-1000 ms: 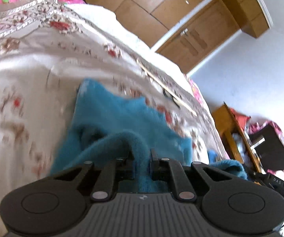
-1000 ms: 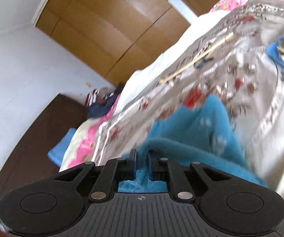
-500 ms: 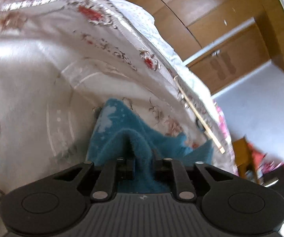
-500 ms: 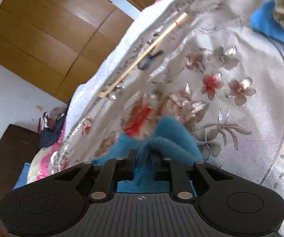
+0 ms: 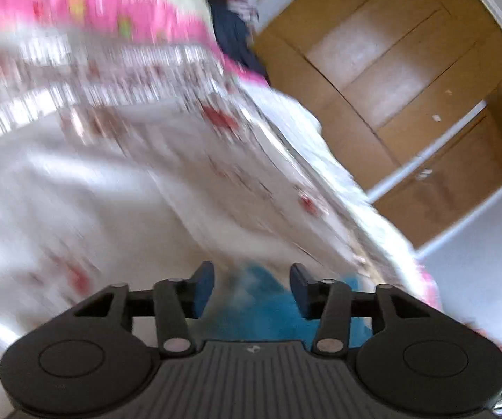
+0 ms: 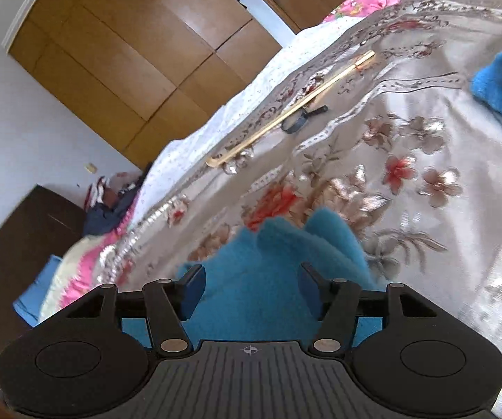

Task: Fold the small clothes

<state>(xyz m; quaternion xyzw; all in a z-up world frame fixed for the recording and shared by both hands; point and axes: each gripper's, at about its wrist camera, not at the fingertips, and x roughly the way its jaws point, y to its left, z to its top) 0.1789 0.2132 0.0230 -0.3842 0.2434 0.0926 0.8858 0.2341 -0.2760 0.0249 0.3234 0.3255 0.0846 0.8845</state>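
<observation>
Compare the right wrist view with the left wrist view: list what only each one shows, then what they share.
Only the right wrist view shows the long wooden stick, the small dark magnifier beside it, a second blue cloth at the far right edge, and a dark cabinet.

Only the left wrist view shows the left gripper, open, in a heavily blurred picture.

Both show the blue garment lying on the floral bedspread, the wooden wardrobe, and open jaws; the right gripper is also open.
</observation>
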